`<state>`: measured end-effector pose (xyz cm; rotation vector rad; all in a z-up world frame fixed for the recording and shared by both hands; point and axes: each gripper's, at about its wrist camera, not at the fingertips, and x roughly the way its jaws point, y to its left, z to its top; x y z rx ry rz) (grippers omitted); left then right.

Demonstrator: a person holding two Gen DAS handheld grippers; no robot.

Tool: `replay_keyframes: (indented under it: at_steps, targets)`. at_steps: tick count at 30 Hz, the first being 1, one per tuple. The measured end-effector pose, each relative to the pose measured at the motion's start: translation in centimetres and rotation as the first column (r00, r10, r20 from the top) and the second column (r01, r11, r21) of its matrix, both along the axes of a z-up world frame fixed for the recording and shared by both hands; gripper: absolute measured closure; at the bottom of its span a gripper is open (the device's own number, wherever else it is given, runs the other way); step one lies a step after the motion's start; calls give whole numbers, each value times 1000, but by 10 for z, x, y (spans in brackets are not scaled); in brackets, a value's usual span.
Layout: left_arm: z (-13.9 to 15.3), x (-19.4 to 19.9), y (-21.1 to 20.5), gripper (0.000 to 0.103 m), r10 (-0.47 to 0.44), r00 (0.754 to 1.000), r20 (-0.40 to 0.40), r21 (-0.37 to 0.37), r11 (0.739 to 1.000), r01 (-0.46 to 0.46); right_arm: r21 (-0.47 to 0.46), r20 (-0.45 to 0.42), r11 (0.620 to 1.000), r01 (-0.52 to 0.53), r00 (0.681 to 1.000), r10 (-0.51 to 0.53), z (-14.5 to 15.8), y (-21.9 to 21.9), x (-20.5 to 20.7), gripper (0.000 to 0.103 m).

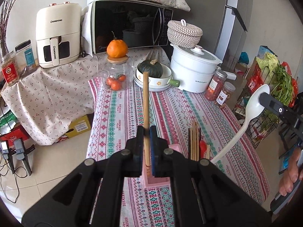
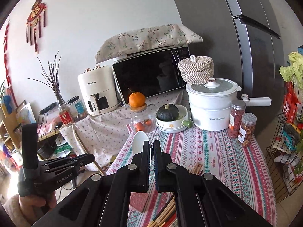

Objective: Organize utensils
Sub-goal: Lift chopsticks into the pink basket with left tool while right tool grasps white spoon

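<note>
My left gripper [image 1: 146,130] is shut on a wooden chopstick [image 1: 145,98] that sticks out ahead over the patterned tablecloth [image 1: 170,109]. Right under its fingers stands a pink box [image 1: 157,181]. Several chopsticks [image 1: 195,143] lie beside it on the right. My right gripper [image 2: 151,145] is shut on a white spoon [image 2: 140,141], its bowl showing past the fingertips. The left wrist view shows that spoon [image 1: 253,102] raised at the right, its handle slanting down toward the table. Loose chopsticks [image 2: 166,213] and the pink box [image 2: 138,200] lie below the right gripper.
At the table's far end stand a glass jar with oranges [image 1: 116,75], stacked bowls with a green squash [image 1: 151,79], a white pot [image 1: 195,71] and two snack jars [image 1: 219,87]. A microwave [image 1: 130,24] and an air fryer [image 1: 56,36] sit behind. A wire rack [image 2: 284,155] stands right.
</note>
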<state>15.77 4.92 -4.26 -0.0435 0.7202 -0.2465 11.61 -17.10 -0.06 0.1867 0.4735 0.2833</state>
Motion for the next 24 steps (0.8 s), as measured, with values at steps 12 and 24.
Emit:
replay_keyframes:
  at_steps: [12, 24]
  targets:
    - [4, 5, 1, 62, 5, 1000, 17, -15, 1000, -5, -23, -37, 999, -48, 998, 47, -19, 36, 25, 99]
    - [-6, -7, 27, 30, 71, 995, -71, -29, 997, -73, -153, -186, 986, -67, 982, 38, -62, 67, 58, 98]
